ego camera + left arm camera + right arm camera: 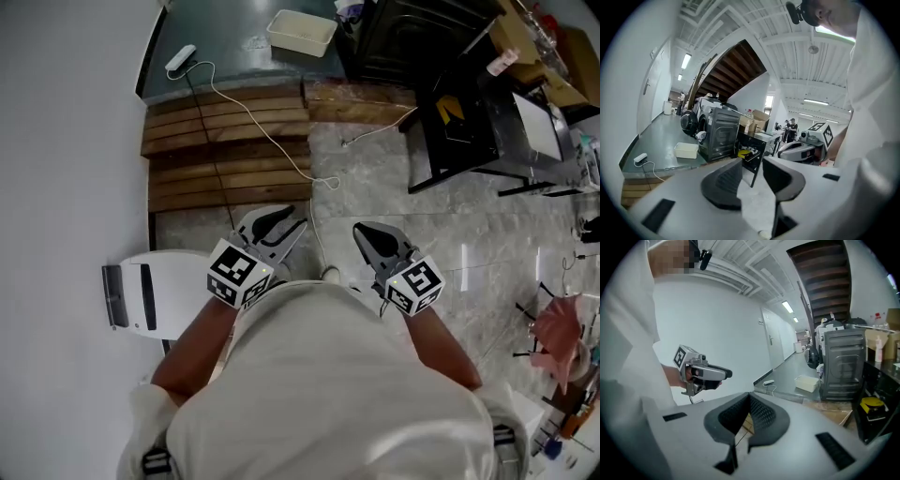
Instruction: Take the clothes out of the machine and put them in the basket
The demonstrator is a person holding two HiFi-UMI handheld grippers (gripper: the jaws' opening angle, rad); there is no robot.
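The dark washing machine (412, 37) stands far ahead, and the white basket (302, 33) sits on the floor to its left. A pale cloth (700, 136) hangs at the machine's door (689, 123). Both grippers are held close to my body, far from the machine. My left gripper (286, 225) is open with a narrow gap between its pads (723, 183), and nothing is in it. My right gripper (361, 230) is shut with its pads (761, 413) meeting at the tips, and it is empty. The right gripper view shows the basket (806, 383) and the machine (841, 364) ahead.
A white power strip (180, 59) and its cable (281, 150) trail over wooden slats (225, 150). A black rack (459, 122) with boxes stands at the right. A white device (150, 295) sits by the left wall. A stand with pink cloth (558, 328) is at the far right.
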